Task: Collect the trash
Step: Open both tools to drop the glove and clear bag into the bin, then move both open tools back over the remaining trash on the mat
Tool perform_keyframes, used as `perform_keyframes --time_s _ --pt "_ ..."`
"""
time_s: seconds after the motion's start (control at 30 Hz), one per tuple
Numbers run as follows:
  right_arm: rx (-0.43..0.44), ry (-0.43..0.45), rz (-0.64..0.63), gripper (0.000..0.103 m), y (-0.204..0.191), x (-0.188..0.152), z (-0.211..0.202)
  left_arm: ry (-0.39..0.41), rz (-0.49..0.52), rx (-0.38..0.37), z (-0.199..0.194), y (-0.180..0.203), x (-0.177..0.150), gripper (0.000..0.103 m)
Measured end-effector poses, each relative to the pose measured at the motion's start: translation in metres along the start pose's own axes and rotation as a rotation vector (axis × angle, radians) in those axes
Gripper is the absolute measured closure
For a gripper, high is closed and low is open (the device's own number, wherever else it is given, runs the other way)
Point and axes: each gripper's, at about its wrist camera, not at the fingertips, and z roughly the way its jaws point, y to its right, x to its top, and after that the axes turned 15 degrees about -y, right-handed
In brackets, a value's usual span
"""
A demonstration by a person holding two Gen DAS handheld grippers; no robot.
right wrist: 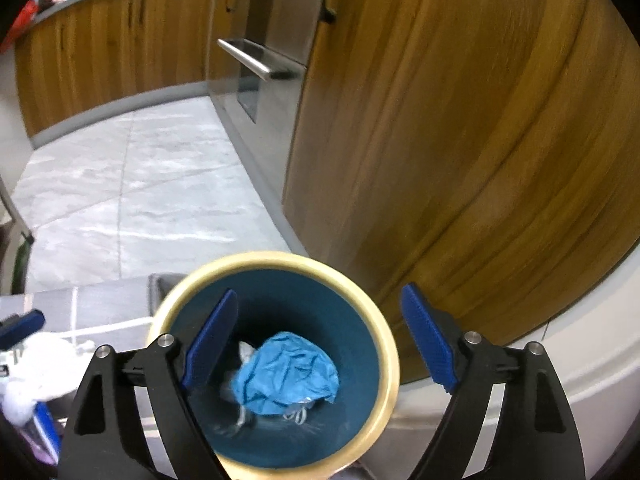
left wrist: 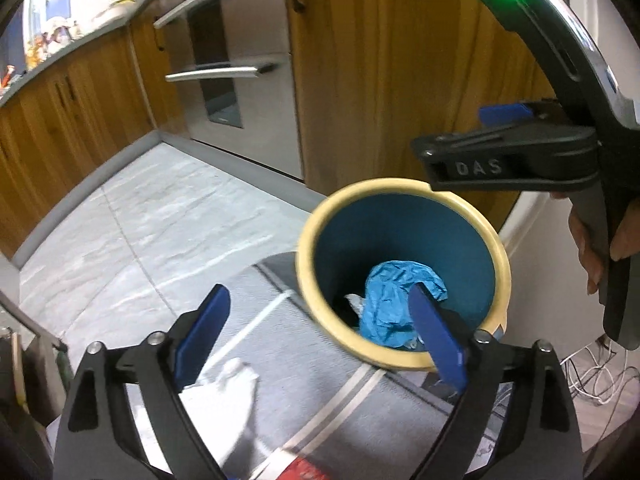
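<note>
Now: bin [right wrist: 394, 364], cream rim, teal inside, holds a crumpled blue wrapper [right wrist: 286, 374] over whitish scraps. Left hand-held gripper [left wrist: 320, 340] and right hand-held gripper [right wrist: 320, 340]: both spread apart, empty.

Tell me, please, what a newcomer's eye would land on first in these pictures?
Probably the round bin, cream-rimmed and teal inside, standing on the floor beside the wooden cabinet. A crumpled blue paper lies in its bottom. Both claws, left and right, hang open above it, holding nothing.
</note>
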Motion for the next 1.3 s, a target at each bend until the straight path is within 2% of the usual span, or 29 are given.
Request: perform_keyframes --time_s 0.03,0.1,0.4,0.57,0.77,0.97,1.3 --pt "0.013 0.005 0.004 0.017 0.0 0.0 -0.004 0.004 -0.003 0.015 -0.007 -0.003 -0.002 0.008" --pt "0.028 0.02 0.024 0.007 0.0 -0.002 -0.013 0.013 -0.008 0.031 -0.017 -0.009 -0.004 0.007" --pt "0.131 0.096 0.138 0.005 -0.005 -0.023 -0.065 0.044 -0.071 0.099 -0.072 -0.037 -0.028 0.006" --pt "0.15 0.09 0.156 0.005 -0.011 -0.038 -0.078 0.067 -0.101 0.1 -0.104 -0.058 -0.052 0.006" --pt "0.213 0.102 0.191 0.005 -0.013 -0.055 -0.098 0.09 -0.127 0.116 -0.138 -0.086 -0.086 0.006" --pt "0.193 0.111 0.161 0.005 -0.028 -0.071 -0.112 0.093 -0.173 0.159 -0.147 -0.109 -0.116 0.006" --pt "0.206 0.079 0.062 0.005 -0.067 -0.08 -0.113 0.096 -0.214 0.159 -0.148 -0.136 -0.147 0.006"
